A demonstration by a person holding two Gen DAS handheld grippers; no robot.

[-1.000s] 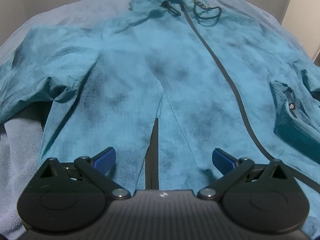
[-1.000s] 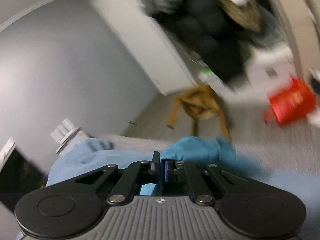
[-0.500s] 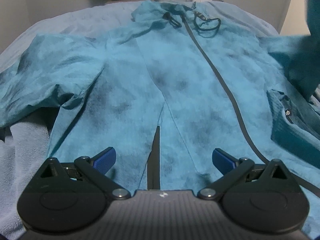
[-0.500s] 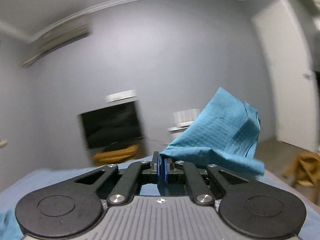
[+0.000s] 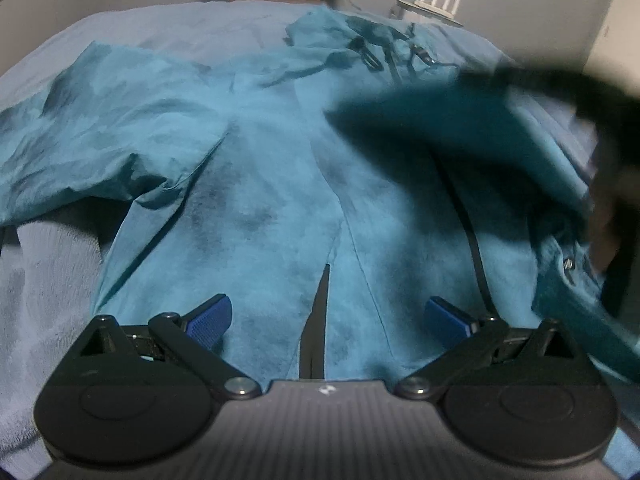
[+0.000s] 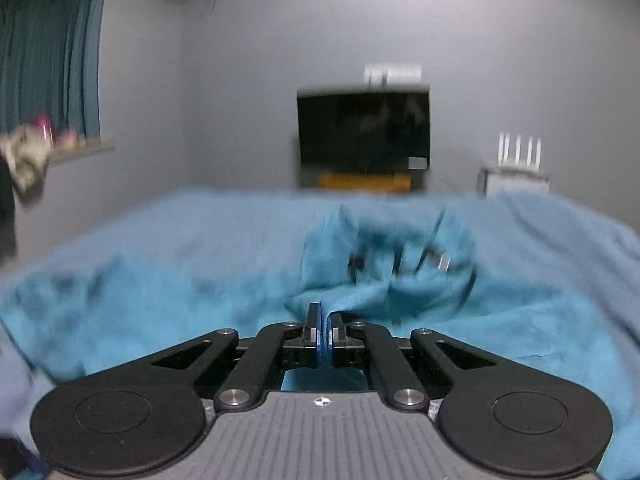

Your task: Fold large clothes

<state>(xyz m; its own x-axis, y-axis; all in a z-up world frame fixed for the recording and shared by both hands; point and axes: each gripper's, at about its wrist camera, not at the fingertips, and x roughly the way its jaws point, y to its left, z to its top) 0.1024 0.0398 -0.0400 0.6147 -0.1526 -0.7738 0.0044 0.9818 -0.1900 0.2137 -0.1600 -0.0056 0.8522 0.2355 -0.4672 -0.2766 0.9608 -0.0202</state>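
Note:
A large teal zip jacket (image 5: pixel 280 184) lies spread front-up on a blue-covered bed (image 5: pixel 48 280), hood at the far end. My left gripper (image 5: pixel 328 316) is open and empty, hovering over the jacket's bottom hem. My right gripper (image 6: pixel 325 330) is shut on the jacket's right sleeve (image 6: pixel 360 300). The sleeve (image 5: pixel 460 128) shows in the left wrist view as a dark blurred fold held over the jacket's right half, with the right gripper's body (image 5: pixel 600 92) above it. The jacket's left sleeve (image 5: pixel 80 132) lies stretched out to the left.
A dark TV (image 6: pixel 364 128) on a wooden stand sits against the far wall beyond the bed. A white router (image 6: pixel 518 160) stands to its right. Teal curtains (image 6: pixel 48 48) and a cluttered sill are at the left.
My right gripper has swung the sleeve up from the bed's right side and across over the jacket's body. My left gripper stayed open and drew back a little from the hem.

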